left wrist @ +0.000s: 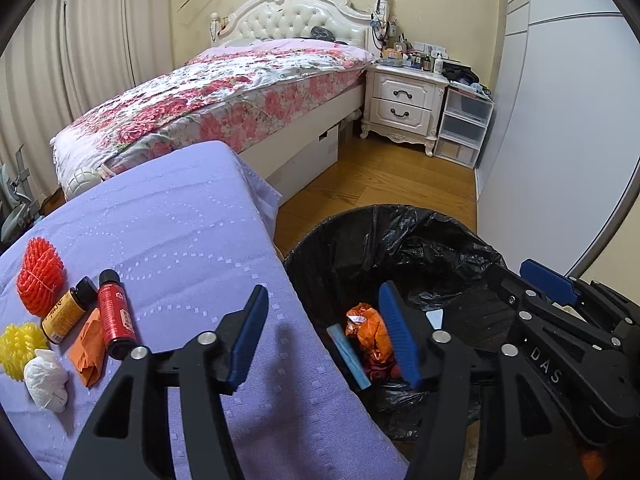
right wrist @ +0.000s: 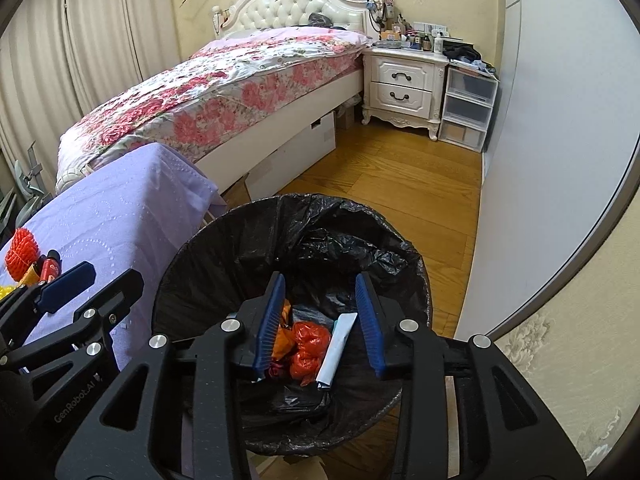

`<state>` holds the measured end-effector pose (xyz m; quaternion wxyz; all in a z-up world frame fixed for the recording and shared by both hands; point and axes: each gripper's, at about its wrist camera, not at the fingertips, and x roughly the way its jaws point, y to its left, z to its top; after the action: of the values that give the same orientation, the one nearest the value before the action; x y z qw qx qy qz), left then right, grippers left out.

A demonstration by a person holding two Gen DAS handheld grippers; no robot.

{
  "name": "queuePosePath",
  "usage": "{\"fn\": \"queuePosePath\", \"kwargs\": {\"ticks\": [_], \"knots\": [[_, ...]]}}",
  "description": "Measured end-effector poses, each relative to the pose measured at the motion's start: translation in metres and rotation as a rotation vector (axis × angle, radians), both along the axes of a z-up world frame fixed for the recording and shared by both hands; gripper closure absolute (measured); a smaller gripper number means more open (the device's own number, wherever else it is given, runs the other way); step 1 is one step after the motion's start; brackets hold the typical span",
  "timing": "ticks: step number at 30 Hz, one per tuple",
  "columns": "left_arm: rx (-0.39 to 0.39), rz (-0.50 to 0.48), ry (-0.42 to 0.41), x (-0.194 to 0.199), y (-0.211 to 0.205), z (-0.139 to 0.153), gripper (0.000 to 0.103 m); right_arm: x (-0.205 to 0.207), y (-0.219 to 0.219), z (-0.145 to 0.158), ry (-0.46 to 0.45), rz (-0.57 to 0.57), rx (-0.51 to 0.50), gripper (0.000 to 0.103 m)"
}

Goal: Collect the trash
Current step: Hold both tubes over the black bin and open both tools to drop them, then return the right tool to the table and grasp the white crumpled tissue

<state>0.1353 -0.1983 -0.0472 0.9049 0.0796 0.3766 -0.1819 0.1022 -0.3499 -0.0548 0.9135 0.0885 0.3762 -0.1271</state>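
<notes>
We see a bedroom: warm wood plank floor, pale patterned wallpaper, pleated cream curtains on the left, a bed with a tufted white headboard and a pink floral quilt, and a white carved nightstand crowded with small bottles, with clear plastic drawers just beside it. In the foreground is a table covered with a lilac cloth, a soft weave with a dotted stitched pattern, its corner draping down. On the cloth's left side the trash still to collect lies clustered: an orange-red foam net, ribbed and rounded; a yellow foam net; a crumpled white wad; a flat orange paper wrapper; a red cylindrical bottle and a yellow-labelled bottle, both black-capped and lying down, side by side. Just beside the table edge stands a round bin lined with a glossy, wrinkled black bag. At its bottom we see crumpled orange plastic and a pale blue flat tube. The left gripper is spread wide with nothing between its blue ribbed pads, one finger over the cloth and one over the bin. The right gripper hangs over the bin mouth, partly spread, pinching nothing; the trash seen between its pads lies below, in the bin.
</notes>
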Motion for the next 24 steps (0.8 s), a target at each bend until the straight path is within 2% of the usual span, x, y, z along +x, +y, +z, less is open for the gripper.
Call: {"fn": "queuePosePath", "kwargs": {"ticks": [4,8,17,24], "knots": [[-0.001,0.009,-0.011,-0.003,0.002,0.003,0.032,-0.004,0.000,0.002,-0.006,-0.009,-0.007,0.060],[0.008,0.030,-0.019,-0.006,0.008,0.005,0.030,-0.007,0.001,0.005,-0.014,-0.015,-0.013,0.052],[0.018,0.114,-0.037,-0.014,0.049,0.017,0.028,-0.012,0.018,0.008,-0.013,0.018,0.003,0.049],[0.018,0.205,-0.053,-0.023,0.099,0.028,0.027,-0.012,0.058,0.012,-0.013,0.097,0.009,0.049]]}}
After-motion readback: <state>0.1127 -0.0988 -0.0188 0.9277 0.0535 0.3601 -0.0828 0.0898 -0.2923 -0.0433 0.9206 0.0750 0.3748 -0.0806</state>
